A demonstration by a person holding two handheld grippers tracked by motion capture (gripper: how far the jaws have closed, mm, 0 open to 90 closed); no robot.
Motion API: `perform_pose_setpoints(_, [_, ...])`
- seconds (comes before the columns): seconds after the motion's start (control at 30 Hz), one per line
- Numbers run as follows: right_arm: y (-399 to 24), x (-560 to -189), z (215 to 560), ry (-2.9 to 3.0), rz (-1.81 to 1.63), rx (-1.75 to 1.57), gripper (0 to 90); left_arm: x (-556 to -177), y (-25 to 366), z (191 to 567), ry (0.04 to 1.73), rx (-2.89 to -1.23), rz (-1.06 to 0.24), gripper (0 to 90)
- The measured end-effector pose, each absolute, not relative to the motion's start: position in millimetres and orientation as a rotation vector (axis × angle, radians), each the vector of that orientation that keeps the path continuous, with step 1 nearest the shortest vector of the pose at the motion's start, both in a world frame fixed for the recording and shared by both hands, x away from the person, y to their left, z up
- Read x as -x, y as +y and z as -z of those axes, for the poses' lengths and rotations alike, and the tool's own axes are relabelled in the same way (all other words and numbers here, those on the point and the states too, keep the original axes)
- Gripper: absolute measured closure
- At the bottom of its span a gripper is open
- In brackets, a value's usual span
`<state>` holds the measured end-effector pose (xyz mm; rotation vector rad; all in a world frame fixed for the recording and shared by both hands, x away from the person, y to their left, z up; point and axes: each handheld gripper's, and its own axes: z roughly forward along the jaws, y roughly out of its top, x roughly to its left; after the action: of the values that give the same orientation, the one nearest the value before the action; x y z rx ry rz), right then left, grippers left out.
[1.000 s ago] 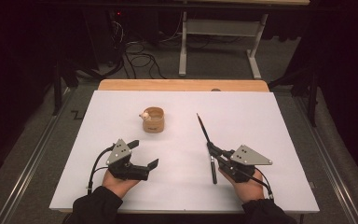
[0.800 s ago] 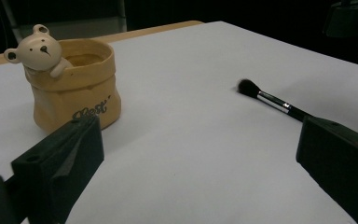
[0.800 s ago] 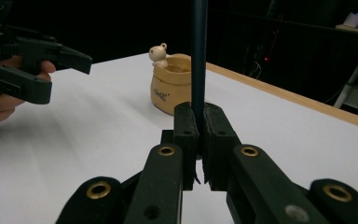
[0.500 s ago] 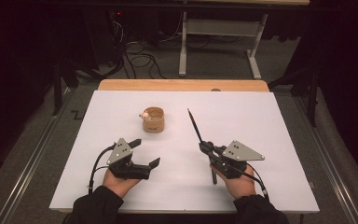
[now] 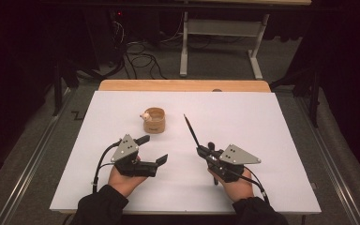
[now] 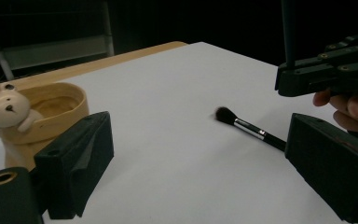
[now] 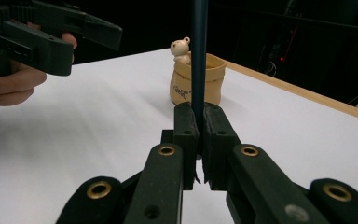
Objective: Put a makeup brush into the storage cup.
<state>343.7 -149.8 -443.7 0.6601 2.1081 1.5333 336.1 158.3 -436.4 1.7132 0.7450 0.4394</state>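
Observation:
A small wooden cup (image 5: 154,123) with a bear figure (image 5: 145,115) on its rim stands mid-table; it also appears in the left gripper view as the cup (image 6: 51,107) and in the right gripper view as the cup (image 7: 209,79). My right gripper (image 5: 202,151) is shut on a thin dark stick (image 5: 191,129) that points up and away toward the cup; the stick (image 7: 199,56) rises between the pressed jaws. A black makeup brush (image 6: 247,127) lies on the table under the right hand. My left gripper (image 5: 152,150) is open, its jaws have just been closing a little, and nothing is between them.
A white board (image 5: 286,140) covers the table, with a wooden edge (image 5: 183,85) at the far side. Beyond it are floor cables (image 5: 136,51) and a metal table frame (image 5: 220,28). The other hand's gripper (image 7: 51,32) hangs at the upper left of the right gripper view.
My right gripper and its stick have shifted a little to the left, toward the cup. My left gripper has lifted slightly.

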Motion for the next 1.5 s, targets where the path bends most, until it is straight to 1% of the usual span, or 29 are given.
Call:
perform_pose_setpoints(0.53, [-147.7,-341.7,448.1,2.114,-1.526,-0.648,87.1,-343.5,132.9,428.4,0.708,-1.690,-0.387,11.9])
perform_pose_setpoints(0.73, [-146.3,-341.0,449.6,2.115,-1.513,-0.643,87.1,-346.9,126.3,425.2,0.705,-1.664,-0.375,13.0])
perform_pose_setpoints(0.97, [-144.8,-340.4,451.5,2.109,-1.517,-0.639,87.1,-348.9,117.6,424.8,0.701,-1.621,-0.331,14.4])
perform_pose_setpoints(1.5, [-137.8,-335.0,456.5,2.143,-1.500,-0.605,87.1,-340.7,124.1,427.9,0.700,-1.574,-0.260,17.7])
